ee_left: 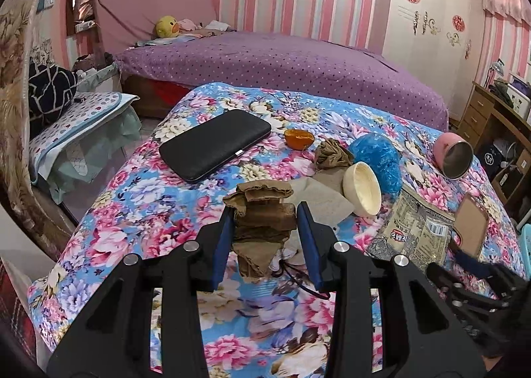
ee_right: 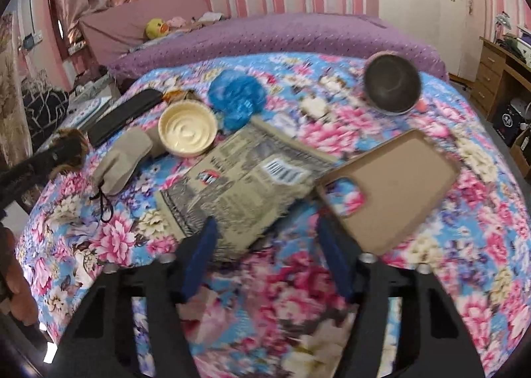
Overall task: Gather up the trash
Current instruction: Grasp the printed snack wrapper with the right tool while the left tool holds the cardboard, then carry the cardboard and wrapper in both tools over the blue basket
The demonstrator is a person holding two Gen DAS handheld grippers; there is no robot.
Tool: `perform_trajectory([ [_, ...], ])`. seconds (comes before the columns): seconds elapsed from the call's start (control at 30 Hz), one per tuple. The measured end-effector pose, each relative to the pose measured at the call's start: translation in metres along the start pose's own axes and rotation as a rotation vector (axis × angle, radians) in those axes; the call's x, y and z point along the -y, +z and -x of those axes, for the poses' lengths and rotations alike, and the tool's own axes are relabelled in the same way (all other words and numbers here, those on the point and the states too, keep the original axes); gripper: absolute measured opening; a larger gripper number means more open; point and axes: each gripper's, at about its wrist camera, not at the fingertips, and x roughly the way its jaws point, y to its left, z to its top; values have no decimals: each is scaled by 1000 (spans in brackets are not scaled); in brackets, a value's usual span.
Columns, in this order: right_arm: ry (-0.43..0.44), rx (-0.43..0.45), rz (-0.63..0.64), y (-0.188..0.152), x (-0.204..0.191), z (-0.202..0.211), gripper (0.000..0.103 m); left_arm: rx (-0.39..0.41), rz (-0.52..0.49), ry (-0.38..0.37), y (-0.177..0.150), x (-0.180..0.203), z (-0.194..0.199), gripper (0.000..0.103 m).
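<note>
My left gripper (ee_left: 265, 212) is shut on a crumpled piece of brown paper (ee_left: 262, 215) and holds it above the flowered bedspread (ee_left: 132, 199). My right gripper (ee_right: 265, 228) is open and empty, just in front of a printed snack wrapper (ee_right: 239, 185), also seen in the left wrist view (ee_left: 415, 228). Other trash lies on the spread: a crumpled brown paper ball (ee_left: 332, 152), an orange peel (ee_left: 298, 137), a blue plastic bag (ee_left: 376, 156) (ee_right: 237, 96) and a brown cardboard piece (ee_right: 395, 185).
A black case (ee_left: 215, 142), a cream bowl (ee_right: 187, 129) on its side, a pink metal-lined bowl (ee_right: 391, 84) and a grey drawstring pouch (ee_right: 119, 162) lie on the spread. A purple bed (ee_left: 282, 59) stands behind, a wooden desk (ee_right: 497, 63) at the right.
</note>
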Motion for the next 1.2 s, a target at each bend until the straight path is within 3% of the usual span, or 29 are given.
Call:
perform_trajectory([
  [0.27, 14, -33, -48, 23, 2, -23, 51, -15, 19, 1, -1, -6, -3, 37],
  [0.5, -13, -13, -16, 28, 2, -27, 14, -6, 20, 5, 1, -3, -2, 37],
  [0.63, -7, 55, 6, 29, 8, -8, 8, -1, 17, 6, 2, 1, -1, 37],
  [0.87, -14, 185, 20, 32, 37, 45, 6, 17, 2, 2, 3, 15, 4, 37],
  [1.2, -54, 289, -70, 21, 115, 108, 6, 35, -25, -39, -1, 59, 13, 37],
])
